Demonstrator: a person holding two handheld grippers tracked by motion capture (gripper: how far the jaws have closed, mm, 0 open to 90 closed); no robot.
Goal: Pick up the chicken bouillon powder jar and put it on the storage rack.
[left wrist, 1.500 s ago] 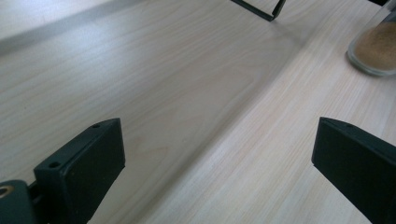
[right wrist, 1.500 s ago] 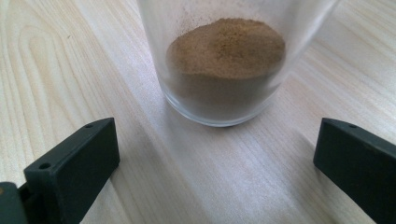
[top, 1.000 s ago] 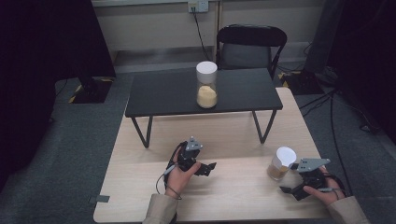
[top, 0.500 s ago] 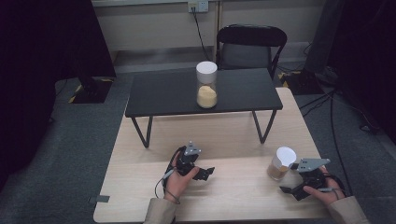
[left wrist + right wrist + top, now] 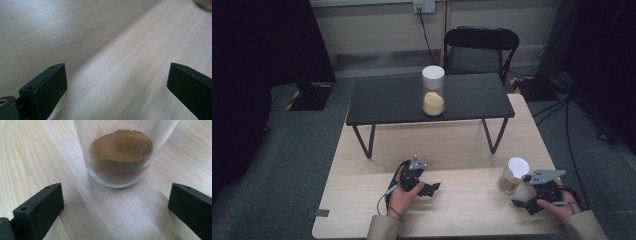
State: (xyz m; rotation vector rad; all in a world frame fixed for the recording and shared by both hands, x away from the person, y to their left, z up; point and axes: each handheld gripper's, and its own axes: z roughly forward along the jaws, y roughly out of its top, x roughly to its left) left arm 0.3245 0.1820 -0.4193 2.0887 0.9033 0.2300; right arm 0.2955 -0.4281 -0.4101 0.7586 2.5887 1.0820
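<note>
A grey carpeted floor (image 5: pixel 287 165) and a pale wall with a socket fill the room, with dark curtains at both sides. On the floor stands the pale wooden surface (image 5: pixel 452 145), and across its far edge sits a low black table on angled metal legs (image 5: pixel 402 102); a black chair (image 5: pixel 481 50) stands behind that. Near the black table's front edge stands a clear glass jar with a white lid and yellow powder (image 5: pixel 433 91).

Near the surface's right edge, toward the near right corner, stands a clear glass jar with a white lid and brown powder (image 5: pixel 513 175). The right gripper (image 5: pixel 523 204) lies just beside it, jaws wide and empty, the jar ahead of them. The left gripper (image 5: pixel 432 189) rests near the middle of the near edge, jaws wide over bare wood.

In the right gripper view the jar's top is cut off; in the left gripper view only a sliver of its base shows at the top corner.
</note>
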